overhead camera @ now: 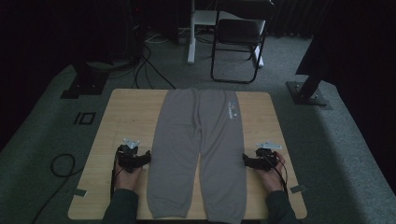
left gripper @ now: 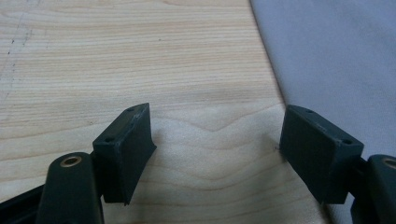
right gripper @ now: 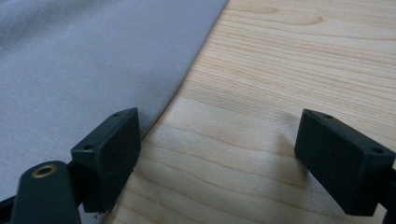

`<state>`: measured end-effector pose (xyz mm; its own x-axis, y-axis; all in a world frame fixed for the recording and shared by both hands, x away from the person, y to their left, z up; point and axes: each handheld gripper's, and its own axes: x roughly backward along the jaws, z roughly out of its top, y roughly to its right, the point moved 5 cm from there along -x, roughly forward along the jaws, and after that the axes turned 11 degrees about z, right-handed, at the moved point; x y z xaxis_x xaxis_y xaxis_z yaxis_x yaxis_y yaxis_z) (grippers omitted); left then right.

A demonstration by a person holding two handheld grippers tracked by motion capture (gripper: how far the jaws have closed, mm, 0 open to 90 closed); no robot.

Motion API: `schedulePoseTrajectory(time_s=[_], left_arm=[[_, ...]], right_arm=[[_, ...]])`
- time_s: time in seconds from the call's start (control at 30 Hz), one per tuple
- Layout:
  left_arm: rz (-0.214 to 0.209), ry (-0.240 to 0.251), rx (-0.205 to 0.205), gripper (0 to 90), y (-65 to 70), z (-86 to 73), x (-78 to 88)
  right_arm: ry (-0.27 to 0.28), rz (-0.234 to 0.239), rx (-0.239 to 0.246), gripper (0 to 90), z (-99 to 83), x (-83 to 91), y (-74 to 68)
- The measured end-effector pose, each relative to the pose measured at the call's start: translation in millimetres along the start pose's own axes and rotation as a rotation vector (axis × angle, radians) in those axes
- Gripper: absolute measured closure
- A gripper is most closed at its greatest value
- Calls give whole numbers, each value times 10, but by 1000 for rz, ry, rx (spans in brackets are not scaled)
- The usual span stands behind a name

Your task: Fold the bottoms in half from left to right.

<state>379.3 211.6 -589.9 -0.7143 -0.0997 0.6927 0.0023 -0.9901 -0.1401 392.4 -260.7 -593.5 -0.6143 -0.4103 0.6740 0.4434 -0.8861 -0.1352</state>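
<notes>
Grey sweatpants (overhead camera: 198, 149) lie flat along the middle of the wooden table (overhead camera: 126, 112), waist at the far end, cuffs toward the person. My left gripper (overhead camera: 140, 157) rests on the wood just left of the left trouser leg, jaws wide apart with bare wood between them (left gripper: 217, 135); the grey cloth (left gripper: 336, 60) lies at that view's right. My right gripper (overhead camera: 250, 161) sits just right of the right leg, also open (right gripper: 217, 135), with the cloth edge (right gripper: 93, 60) beside its left jaw. Neither holds anything.
A folding chair (overhead camera: 240, 37) and a white desk leg (overhead camera: 191, 32) stand beyond the table's far edge. Black stand bases (overhead camera: 86, 84) (overhead camera: 308, 93) sit on the carpet at both far corners. Cables (overhead camera: 60, 165) lie on the floor at left.
</notes>
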Motion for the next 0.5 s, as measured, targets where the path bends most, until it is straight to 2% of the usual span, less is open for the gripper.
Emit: schedulePoseTrajectory(time_s=[0.33,0.43,0.5], left_arm=[[2,13,8,258,-6,-20,9],[-2,15,5,311,-15,-26,29],[2,7,9,427,-24,-30,53]], right_arm=[[-3,-5,-4,130,-1,-1,4],[-1,-12,-14,130,-3,2,10],[0,-16,-16,133,-3,3,15]])
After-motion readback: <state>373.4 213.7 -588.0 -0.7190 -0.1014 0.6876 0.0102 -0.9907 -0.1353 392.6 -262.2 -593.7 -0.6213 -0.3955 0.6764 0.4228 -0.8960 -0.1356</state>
